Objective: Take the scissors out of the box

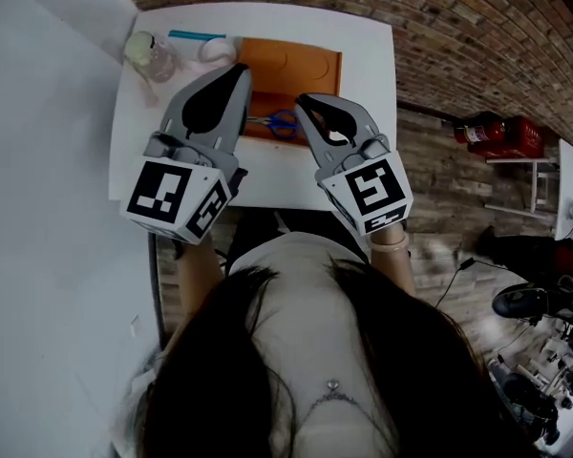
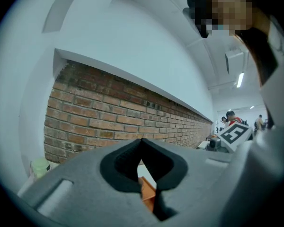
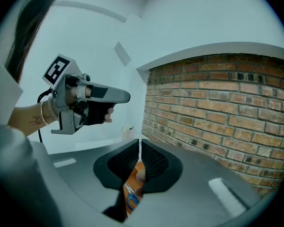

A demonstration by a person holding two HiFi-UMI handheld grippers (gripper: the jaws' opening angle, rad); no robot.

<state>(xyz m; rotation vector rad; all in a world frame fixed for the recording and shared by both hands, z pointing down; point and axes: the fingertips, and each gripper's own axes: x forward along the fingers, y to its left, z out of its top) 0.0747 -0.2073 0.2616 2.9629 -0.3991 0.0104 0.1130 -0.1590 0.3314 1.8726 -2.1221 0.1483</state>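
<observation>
Head view: the scissors [image 1: 279,122] lie in the orange box [image 1: 310,65] by its near wall. The right gripper [image 1: 303,100] is over that wall and the left gripper [image 1: 241,69] at the box's left wall, so I judge this the reach-in. Left gripper view: jaws together, empty, no scissors visible. Right gripper view: jaws a slit apart, empty, scissors [image 3: 131,200] below; next, widen and descend.

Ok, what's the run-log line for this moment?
scissors: in orange box, untouched | left gripper: shut, empty | right gripper: slightly open, empty, pointing at scissors
</observation>
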